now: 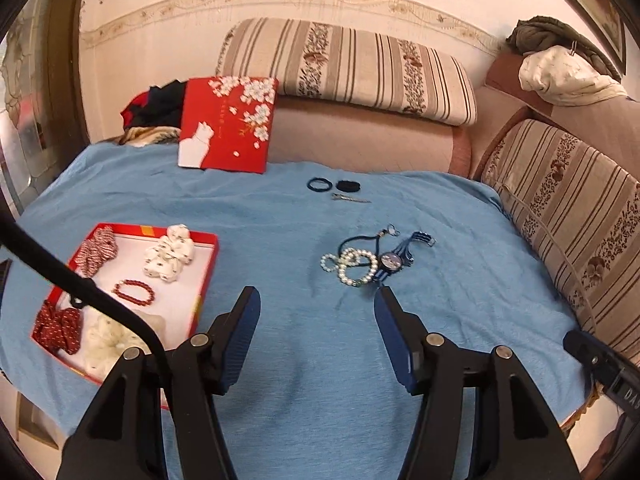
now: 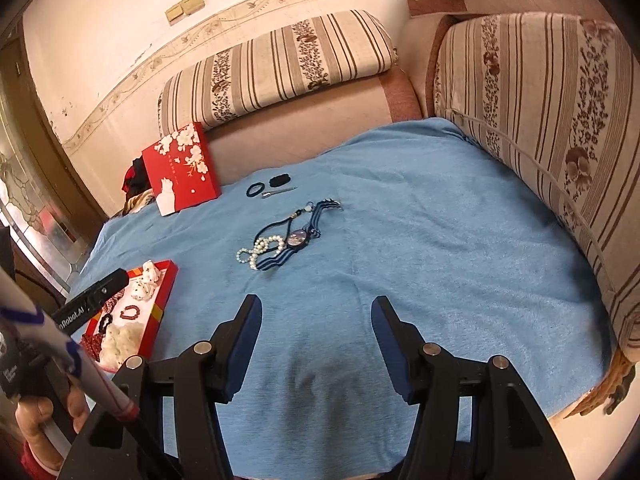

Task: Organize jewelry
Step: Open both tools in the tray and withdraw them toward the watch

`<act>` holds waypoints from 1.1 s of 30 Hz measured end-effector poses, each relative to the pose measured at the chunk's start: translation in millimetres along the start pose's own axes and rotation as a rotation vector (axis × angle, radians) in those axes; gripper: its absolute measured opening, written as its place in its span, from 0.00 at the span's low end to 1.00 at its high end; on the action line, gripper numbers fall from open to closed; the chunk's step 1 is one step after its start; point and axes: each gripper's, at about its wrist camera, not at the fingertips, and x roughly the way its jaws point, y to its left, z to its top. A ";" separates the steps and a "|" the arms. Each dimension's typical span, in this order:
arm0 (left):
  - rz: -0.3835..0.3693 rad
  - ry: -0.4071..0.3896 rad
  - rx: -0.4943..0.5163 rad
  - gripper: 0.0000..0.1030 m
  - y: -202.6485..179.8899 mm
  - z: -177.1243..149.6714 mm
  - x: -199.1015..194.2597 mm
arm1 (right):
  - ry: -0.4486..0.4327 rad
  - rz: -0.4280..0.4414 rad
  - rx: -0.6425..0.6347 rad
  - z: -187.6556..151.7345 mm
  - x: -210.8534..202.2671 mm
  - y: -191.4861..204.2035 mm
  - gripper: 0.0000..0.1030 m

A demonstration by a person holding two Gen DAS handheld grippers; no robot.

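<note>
A blue blanket (image 1: 280, 208) is covering the surface, with a red tray (image 1: 208, 256) lying at its left side holding scrunchies and a red bead bracelet (image 1: 134, 291). Near the middle, a pearl bracelet (image 1: 352, 266) is lying tangled with a blue watch (image 1: 394, 260) and a dark cord. The left gripper (image 1: 316, 300) and right gripper (image 2: 316, 308) are both hovering spread wide, gripping nothing.

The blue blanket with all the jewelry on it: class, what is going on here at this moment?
A person holds two grippers over the blue blanket. The left gripper and right gripper are both open and empty. A red box already holds scrunchies and a red bead bracelet. A pearl bracelet, a watch and hair ties still lie loose on the blanket.
</note>
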 end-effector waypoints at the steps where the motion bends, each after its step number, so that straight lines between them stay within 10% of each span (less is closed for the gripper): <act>1: 0.005 -0.014 -0.004 0.57 5.9 -1.0 -6.3 | -0.005 -0.004 -0.002 0.2 -1.8 3.4 0.60; 15: 0.163 -0.272 -0.044 0.83 80.7 -9.6 -109.9 | -0.038 -0.022 -0.076 -2.1 -19.3 71.7 0.60; 28: 0.229 -0.262 -0.086 0.95 118.2 -11.4 -150.8 | -0.140 -0.104 -0.184 11.7 -9.3 78.5 0.82; 33: 0.245 -0.181 -0.053 0.95 129.4 2.9 -123.8 | 0.033 -0.059 -0.094 10.4 54.7 41.1 0.82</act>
